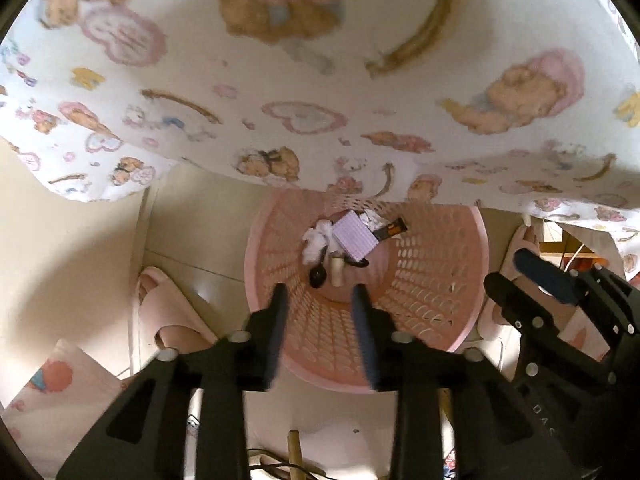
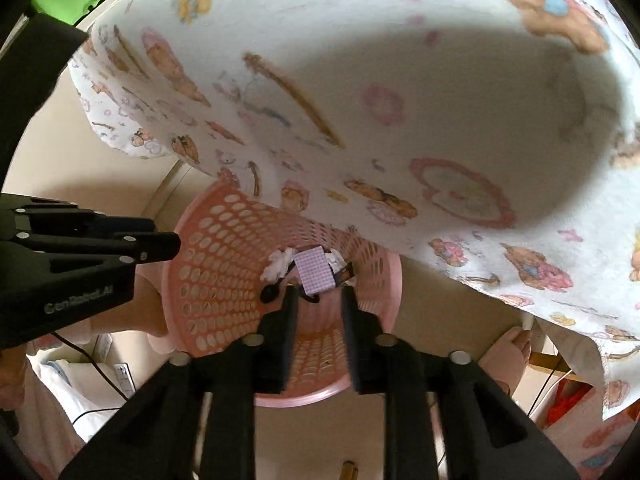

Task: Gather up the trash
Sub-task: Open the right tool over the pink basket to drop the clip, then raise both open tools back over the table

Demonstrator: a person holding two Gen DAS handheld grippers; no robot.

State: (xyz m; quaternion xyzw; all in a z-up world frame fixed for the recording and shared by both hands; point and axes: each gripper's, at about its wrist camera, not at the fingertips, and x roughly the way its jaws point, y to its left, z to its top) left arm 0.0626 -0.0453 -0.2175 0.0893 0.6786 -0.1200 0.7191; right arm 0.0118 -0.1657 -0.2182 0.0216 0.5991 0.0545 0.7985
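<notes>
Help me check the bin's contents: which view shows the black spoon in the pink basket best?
The left wrist view. There the black spoon lies in clear sight on the floor of the pink basket, bowl and handle both visible. In the right wrist view the spoon looks smaller, and a finger of the right gripper hides part of its handle.

Left tongs (image 1: 320,300) at lower centre of own view, pointing steeply down, jaws parted, nothing between pads. Right tongs (image 2: 318,300) likewise at lower centre, jaws parted and empty. Each also visible at the edge of the other's frame.
</notes>
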